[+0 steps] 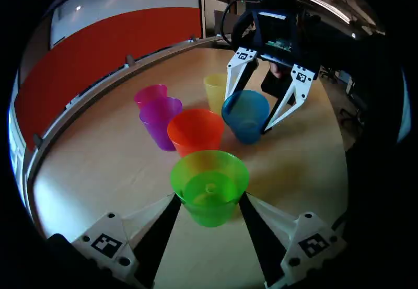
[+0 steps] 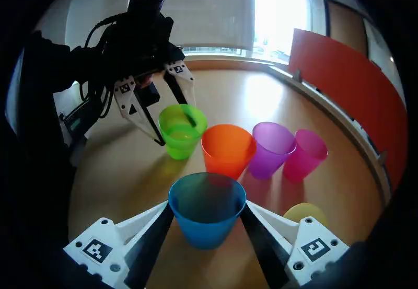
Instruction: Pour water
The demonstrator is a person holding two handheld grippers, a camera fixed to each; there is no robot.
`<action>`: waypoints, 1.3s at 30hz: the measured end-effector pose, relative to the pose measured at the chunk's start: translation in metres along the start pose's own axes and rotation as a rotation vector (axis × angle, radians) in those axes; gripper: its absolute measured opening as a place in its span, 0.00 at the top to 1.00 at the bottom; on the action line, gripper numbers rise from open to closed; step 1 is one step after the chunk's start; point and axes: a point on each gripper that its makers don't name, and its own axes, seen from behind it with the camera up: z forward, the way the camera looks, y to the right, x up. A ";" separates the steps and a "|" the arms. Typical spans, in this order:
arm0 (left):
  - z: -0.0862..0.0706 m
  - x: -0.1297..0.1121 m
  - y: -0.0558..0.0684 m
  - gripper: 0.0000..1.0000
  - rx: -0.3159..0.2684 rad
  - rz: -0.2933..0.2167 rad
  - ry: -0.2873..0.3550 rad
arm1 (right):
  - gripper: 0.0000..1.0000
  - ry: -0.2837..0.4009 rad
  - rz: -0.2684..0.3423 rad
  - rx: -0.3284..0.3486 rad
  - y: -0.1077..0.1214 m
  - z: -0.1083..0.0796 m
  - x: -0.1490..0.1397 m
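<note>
The left gripper's point(image 1: 210, 199) fingers point(image 1: 137, 222) are closed on the green cup point(image 1: 209, 176), one pressing each side just below the rim. The right gripper's point(image 2: 207, 204) fingers point(image 2: 140, 227) clamp the blue cup point(image 2: 206, 223) the same way. Both cups are upright, and I cannot tell whether either holds water.

The two grippers face each other across a wooden surface point(image 1: 99, 179). In the left gripper view the blue cup and its gripper sit farther off, a hand gripping the dark handle behind. Between the two held cups stands an orange cup point(image 1: 196, 131), just beside the green one. A purple cup point(image 1: 160, 122) is just beside the orange, towards the surface's long edge below the red wall panel point(image 1: 104, 54). A pink cup point(image 1: 150, 94) stands against the purple one, nearer that edge. A yellow cup point(image 1: 215, 91) stands just beside the blue one, on the panel side.
</note>
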 end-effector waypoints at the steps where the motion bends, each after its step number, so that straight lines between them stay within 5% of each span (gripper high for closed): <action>1: 0.000 0.000 0.000 0.20 0.000 0.000 0.000 | 0.11 0.000 0.002 0.001 0.000 0.000 0.000; 25: -0.004 -0.011 0.002 0.20 0.011 -0.011 -0.007 | 0.10 -0.042 0.000 -0.030 -0.001 -0.016 -0.020; 39: -0.006 -0.009 0.003 0.15 0.008 -0.009 -0.009 | 0.00 -0.066 -0.009 -0.040 -0.004 -0.018 -0.029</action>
